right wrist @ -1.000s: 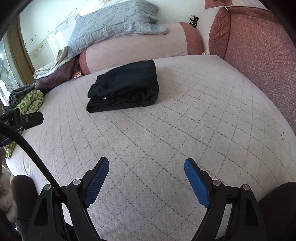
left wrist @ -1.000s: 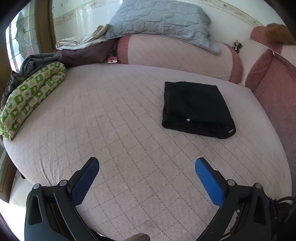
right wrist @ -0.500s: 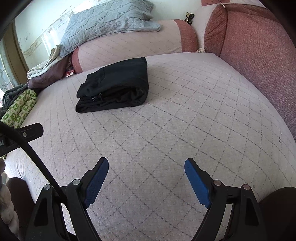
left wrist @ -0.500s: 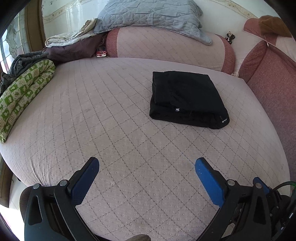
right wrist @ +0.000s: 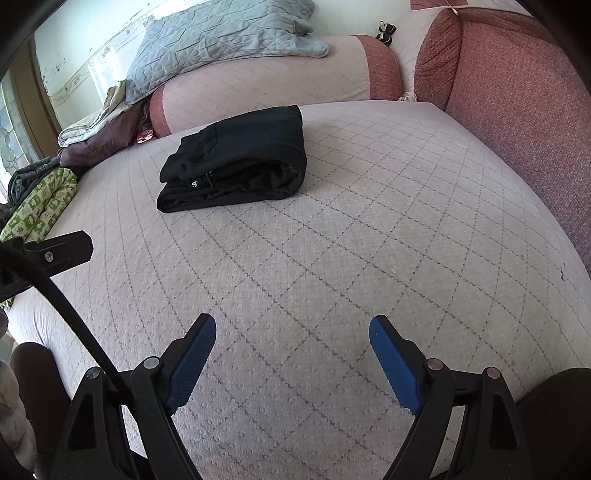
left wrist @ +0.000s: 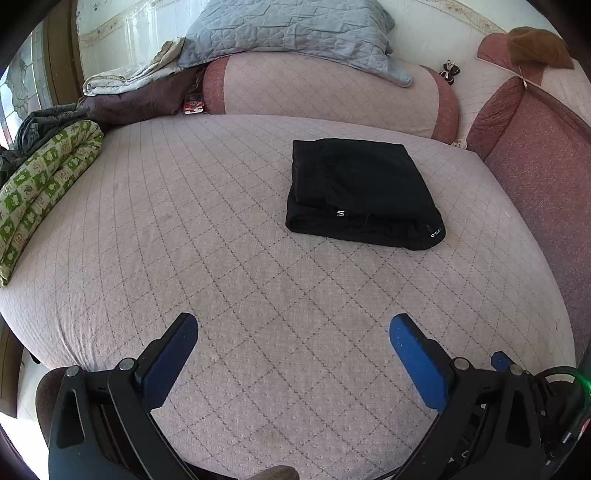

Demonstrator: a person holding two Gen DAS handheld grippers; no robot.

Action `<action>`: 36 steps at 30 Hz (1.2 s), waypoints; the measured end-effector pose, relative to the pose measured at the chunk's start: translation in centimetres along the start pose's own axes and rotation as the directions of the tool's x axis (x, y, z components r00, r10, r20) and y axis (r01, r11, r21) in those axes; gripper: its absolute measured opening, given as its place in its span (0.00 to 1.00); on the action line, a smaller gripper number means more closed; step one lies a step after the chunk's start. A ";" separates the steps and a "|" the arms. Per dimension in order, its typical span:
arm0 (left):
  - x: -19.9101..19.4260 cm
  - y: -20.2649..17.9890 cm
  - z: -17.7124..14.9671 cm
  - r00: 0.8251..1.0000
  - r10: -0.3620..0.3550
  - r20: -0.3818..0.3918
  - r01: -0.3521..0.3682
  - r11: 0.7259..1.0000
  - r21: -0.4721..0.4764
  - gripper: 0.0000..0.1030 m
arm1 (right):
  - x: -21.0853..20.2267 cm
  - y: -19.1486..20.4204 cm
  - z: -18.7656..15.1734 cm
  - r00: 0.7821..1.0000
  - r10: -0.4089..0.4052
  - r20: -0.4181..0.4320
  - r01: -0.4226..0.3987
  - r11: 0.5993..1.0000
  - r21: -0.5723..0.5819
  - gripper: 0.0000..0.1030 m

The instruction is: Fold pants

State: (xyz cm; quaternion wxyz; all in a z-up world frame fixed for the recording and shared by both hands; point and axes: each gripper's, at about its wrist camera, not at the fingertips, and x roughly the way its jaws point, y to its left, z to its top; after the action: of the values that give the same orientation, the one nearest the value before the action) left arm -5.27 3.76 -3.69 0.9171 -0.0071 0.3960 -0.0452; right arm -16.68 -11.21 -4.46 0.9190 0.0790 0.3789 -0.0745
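Observation:
Black pants [left wrist: 362, 192] lie folded into a compact rectangle on the pink quilted bed [left wrist: 221, 258], towards its far right. They also show in the right wrist view [right wrist: 236, 162], at the far left of centre. My left gripper [left wrist: 293, 328] is open and empty, well short of the pants near the bed's front edge. My right gripper [right wrist: 291, 328] is open and empty too, low over the front of the bed. Part of the left gripper's body [right wrist: 59, 251] shows at the left edge of the right wrist view.
A pink bolster [left wrist: 325, 92] with a grey quilted pillow [left wrist: 295, 29] runs along the far side. A rolled green blanket [left wrist: 40, 184] and dark clothes lie at the left edge. A red padded side cushion [left wrist: 535, 166] bounds the right.
Both grippers have drawn back and shifted a little, so the folded pants sit slightly farther left in both views. The pants have not moved. Both grippers stayed open.

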 end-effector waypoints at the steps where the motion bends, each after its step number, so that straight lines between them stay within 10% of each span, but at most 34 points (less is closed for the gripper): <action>1: 0.0 -0.1 0.0 1.000 0.002 -0.001 -0.002 1.000 0.002 1.00 | 0.0 0.0 0.0 1.000 0.001 -0.001 -0.001 1.000 0.002 0.87; 36: 2.9 -2.5 -2.2 0.982 -0.081 -0.170 0.083 0.997 0.003 1.00 | -1.1 -2.6 -0.9 0.991 -0.118 0.067 0.114 0.992 0.060 0.89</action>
State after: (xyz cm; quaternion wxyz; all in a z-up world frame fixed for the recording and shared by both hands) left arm -5.06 1.05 -7.16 0.8775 -0.0149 0.4718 -0.0853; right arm -18.57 -13.52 -4.55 0.9233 0.0800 0.3482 -0.1412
